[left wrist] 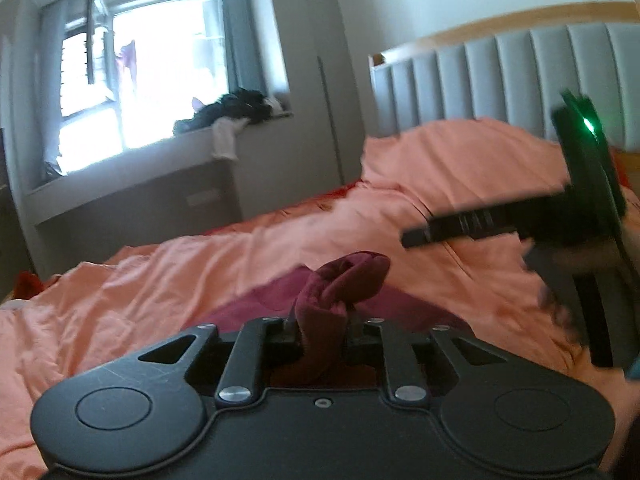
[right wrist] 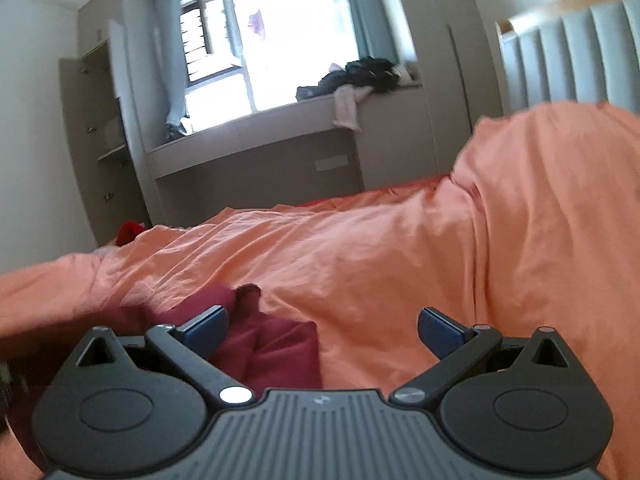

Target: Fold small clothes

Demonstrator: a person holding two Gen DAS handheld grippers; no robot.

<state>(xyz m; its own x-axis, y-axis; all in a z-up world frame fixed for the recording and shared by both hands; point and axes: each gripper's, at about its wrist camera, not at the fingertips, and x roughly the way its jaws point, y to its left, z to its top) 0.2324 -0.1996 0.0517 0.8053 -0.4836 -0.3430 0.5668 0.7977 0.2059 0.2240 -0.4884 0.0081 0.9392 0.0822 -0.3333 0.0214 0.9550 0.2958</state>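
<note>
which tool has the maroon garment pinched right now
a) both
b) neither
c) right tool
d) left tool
d: the left tool has a bunched fold of the maroon garment clamped between its fingers, while the right tool stands wide open with nothing between its blue pads.

left gripper [left wrist: 320, 330] nearly closed, pinching dark red cloth [left wrist: 340, 284], right gripper [right wrist: 320, 330] spread wide, holding nothing

garment [left wrist: 344, 280] on duvet [left wrist: 168, 280] | headboard [left wrist: 500, 76] behind | window [left wrist: 132, 80] far left
</note>
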